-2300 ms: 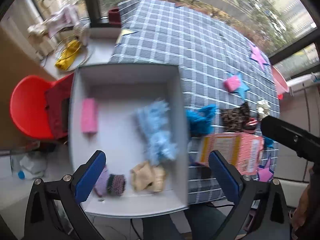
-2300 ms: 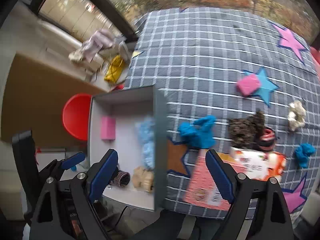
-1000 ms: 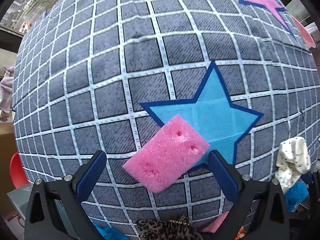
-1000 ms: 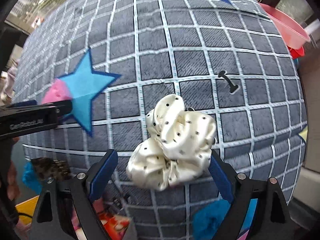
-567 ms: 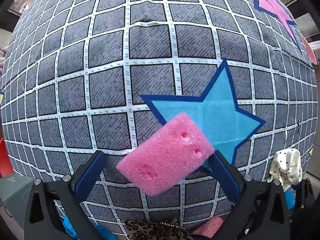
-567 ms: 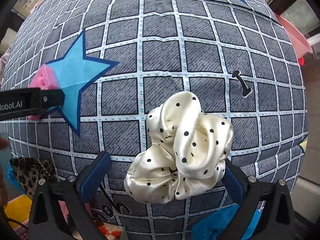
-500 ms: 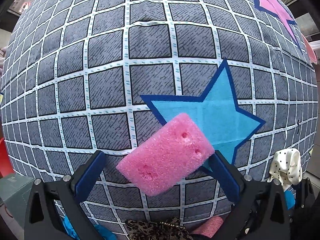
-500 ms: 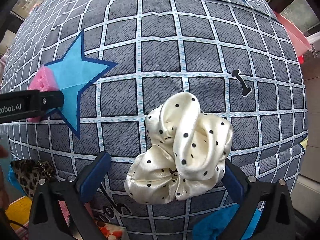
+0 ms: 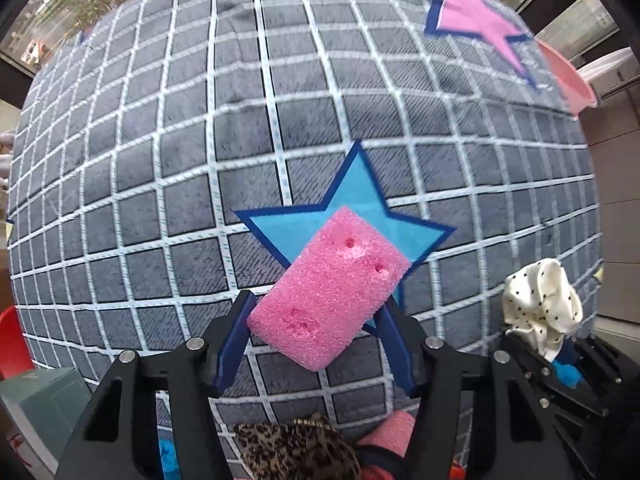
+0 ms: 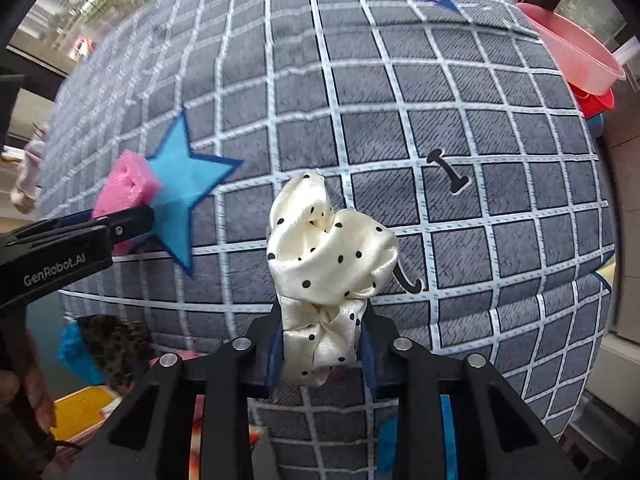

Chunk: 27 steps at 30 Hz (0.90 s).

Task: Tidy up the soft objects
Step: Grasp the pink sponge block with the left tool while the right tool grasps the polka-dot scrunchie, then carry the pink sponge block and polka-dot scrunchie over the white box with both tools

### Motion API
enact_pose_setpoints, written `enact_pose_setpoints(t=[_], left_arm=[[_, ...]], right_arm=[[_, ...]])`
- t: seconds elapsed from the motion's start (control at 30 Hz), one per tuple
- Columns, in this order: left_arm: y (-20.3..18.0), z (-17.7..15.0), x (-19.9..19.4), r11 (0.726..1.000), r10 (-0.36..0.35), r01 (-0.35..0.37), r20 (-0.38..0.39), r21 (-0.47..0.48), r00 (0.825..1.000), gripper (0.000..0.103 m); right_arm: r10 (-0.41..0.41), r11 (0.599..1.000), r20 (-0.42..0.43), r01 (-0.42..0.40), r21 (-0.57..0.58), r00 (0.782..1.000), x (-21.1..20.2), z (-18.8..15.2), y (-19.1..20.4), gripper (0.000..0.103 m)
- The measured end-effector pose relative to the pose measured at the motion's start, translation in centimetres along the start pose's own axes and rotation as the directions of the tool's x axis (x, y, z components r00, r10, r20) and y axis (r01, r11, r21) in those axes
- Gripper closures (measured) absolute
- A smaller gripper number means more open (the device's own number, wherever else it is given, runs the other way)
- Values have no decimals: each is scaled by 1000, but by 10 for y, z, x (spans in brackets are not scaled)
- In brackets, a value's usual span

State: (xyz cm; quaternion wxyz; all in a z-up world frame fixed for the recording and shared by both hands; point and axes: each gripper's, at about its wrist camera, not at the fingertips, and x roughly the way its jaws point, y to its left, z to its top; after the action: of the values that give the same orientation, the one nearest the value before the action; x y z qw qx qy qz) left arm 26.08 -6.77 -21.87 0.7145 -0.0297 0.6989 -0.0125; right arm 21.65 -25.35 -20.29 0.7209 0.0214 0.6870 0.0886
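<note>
A pink foam sponge [image 9: 332, 292] sits between the blue pads of my left gripper [image 9: 316, 336], just above a blue star on the grey checked tablecloth [image 9: 160, 160]. The jaws are closing and the pads press its two long sides. A cream satin scrunchie [image 10: 328, 248] with black dots is pinched at its lower end by my right gripper [image 10: 320, 340], whose jaws are also closing. Both grippers point down at the table. The right wrist view shows the left gripper's fingers [image 10: 120, 220] on the sponge [image 10: 124, 188] at the left. The left wrist view shows the scrunchie [image 9: 540, 304] at the right.
A leopard-print cloth [image 9: 296, 448] and a blue cloth [image 10: 72, 348] lie near the table's front edge. A pink basin [image 10: 568, 48] stands off the far right corner. A grey box [image 9: 36, 408] is at the lower left. Two small black clips [image 10: 448, 176] lie by the scrunchie.
Both grippers have gone from wide open to closed on their objects. The sponge and the scrunchie have come up a little off the cloth with them.
</note>
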Motion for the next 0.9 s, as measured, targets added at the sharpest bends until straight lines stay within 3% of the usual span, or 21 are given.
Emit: enact_pose_setpoints(t=[0.37, 0.7, 0.9], left_arm=[[-16, -40, -79, 996, -76, 71, 80, 61, 994, 39], [-38, -128, -110, 971, -143, 127, 69, 204, 987, 38], [-39, -182, -117, 943, -192, 176, 30, 281, 981, 38]], right_arm=[[116, 990, 42, -119, 77, 992, -50, -42, -5, 70], [166, 971, 50, -172, 164, 985, -61, -109, -1, 70], [149, 965, 33, -153, 215, 988, -63, -157, 3, 70]])
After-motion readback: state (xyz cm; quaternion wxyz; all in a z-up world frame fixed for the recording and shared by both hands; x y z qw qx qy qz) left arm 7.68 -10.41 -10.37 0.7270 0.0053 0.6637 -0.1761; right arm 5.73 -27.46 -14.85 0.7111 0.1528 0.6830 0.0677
